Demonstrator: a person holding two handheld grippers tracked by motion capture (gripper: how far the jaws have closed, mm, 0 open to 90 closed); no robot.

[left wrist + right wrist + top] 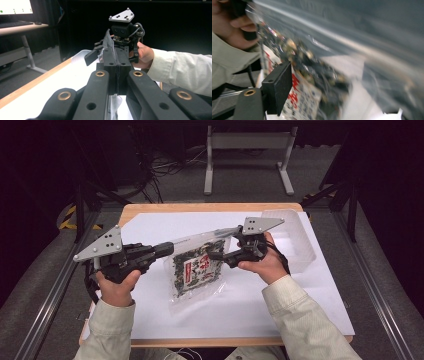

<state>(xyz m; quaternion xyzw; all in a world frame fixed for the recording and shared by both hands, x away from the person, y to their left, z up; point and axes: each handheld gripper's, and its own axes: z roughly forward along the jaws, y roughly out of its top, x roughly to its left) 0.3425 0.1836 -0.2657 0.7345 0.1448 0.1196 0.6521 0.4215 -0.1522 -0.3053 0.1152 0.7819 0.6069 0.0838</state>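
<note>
I hold a clear plastic bag (196, 270) above the white sheet (250, 305) on the table. My left gripper (170, 247) is clamped on the bag's upper edge; in the left gripper view its two pads (117, 62) press together with the thin film between them. My right gripper (220, 256) is at the bag's right side with its jaws apart, and it grips nothing. Inside the bag lies a dark green packet with a white label and red characters (293, 92), but they are too blurred for me to read. A clear plastic container (295, 240) stands at the right, behind my right hand.
</note>
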